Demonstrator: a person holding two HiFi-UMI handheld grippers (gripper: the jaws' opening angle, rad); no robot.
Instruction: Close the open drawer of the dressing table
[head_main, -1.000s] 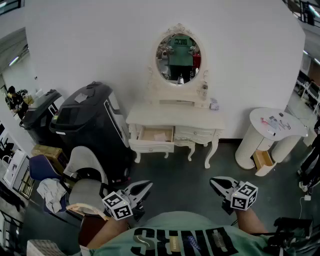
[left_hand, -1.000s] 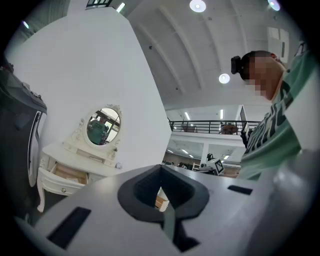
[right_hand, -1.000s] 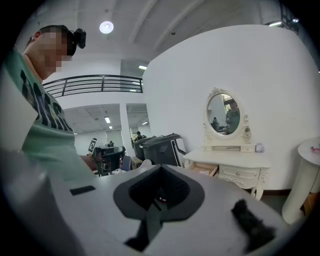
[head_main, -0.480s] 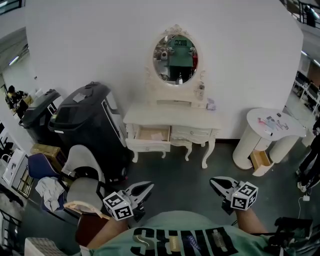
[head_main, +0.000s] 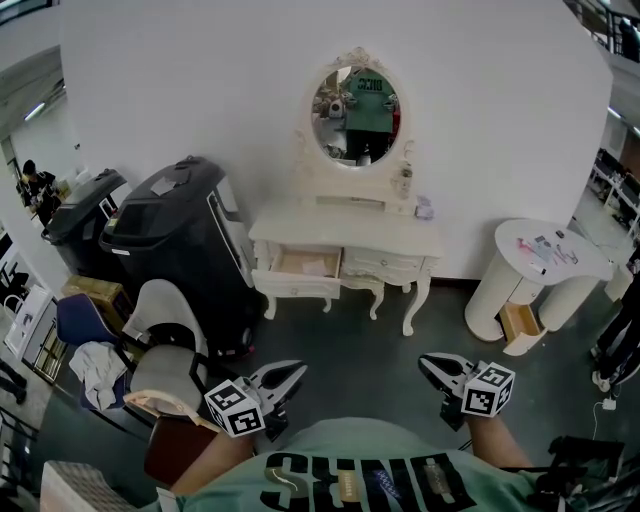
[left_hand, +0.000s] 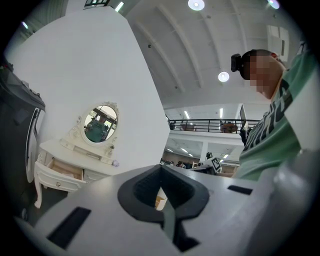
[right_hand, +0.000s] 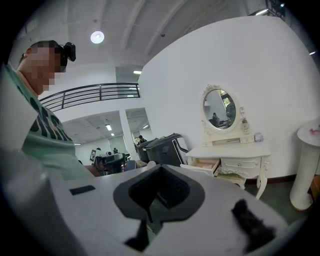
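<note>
Left hand-held gripper (head_main: 297, 374): is hanging low at the person's left side, clenched. Its jaws are meeting at the tips with nothing between them, and it is pointing about level toward the desk.
Right hand-held gripper (head_main: 427, 364): is sitting at the right side, likewise clenched and empty, and is tipping slightly downward.
Chair (head_main: 165, 352): is standing just left of the left hand-held gripper, beside the way forward rather than across it.
Floor (head_main: 350, 335): is lying dark and bare between the two grippers and the desk.
Desk (head_main: 345, 236): is standing against the white wall under an oval mirror (head_main: 357, 103), well apart from both grippers.
Drawer (head_main: 297, 289): is hanging open on the desk's left half, its front jutting out past the shut drawer beside it. Something pale seems to be lying inside, too small to tell.
Step in hand: the approach, by my judgement, as neither gripper is touching the desk yet.
Doing it well: the person should be walking up square to the drawer front. A clenched gripper is suiting the job, with the tips set flat on the middle of the front near its knob. The push should be going straight along the runners, slow and even, until the front is sitting flush.
Watching for: an off-centre push skewing the drawer so that it jams, or shoving the light desk against the wall.
</note>
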